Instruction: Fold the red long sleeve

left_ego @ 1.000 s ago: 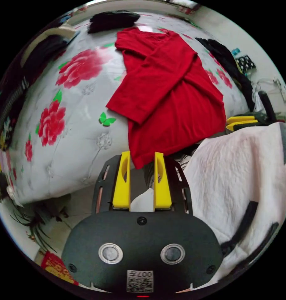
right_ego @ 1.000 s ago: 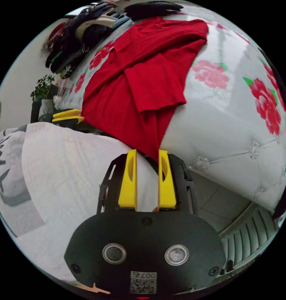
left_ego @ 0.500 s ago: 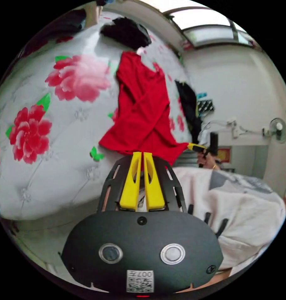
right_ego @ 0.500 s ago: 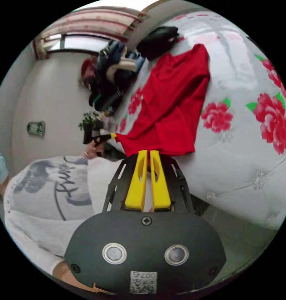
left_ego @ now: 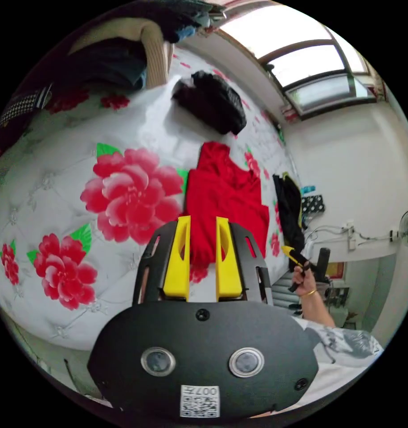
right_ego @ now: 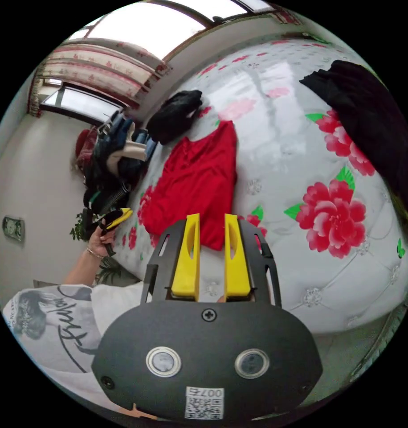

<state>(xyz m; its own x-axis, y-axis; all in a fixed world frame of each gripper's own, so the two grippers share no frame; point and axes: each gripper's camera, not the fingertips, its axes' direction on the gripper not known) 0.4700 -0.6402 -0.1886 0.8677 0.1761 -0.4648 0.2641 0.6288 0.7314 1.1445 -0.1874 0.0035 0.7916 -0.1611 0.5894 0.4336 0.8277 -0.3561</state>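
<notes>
The near hem of the red long sleeve (left_ego: 222, 200) is hidden behind the left gripper (left_ego: 202, 227), whose two yellow jaws stand parallel with a moderate gap and nothing pinched between them. In the right gripper view the garment (right_ego: 195, 183) likewise has its lower edge cut off by the right gripper (right_ego: 211, 225), whose jaws are also parted and empty. The shirt lies flat beyond both pairs of jaws on the floral bed cover (left_ego: 57, 178), folded into a compact block; how its sleeves are tucked cannot be made out. Its neck end points away from the jaws toward a black garment (left_ego: 213, 104) lying just past it. A second dark garment (left_ego: 288, 209) hangs over the bed's far edge, and a heap of clothes (right_ego: 110, 160) sits to the left of the right jaws. Each view catches the other gripper small at the side, held in a hand (left_ego: 302, 278); its jaw gap is too small to judge there.
</notes>
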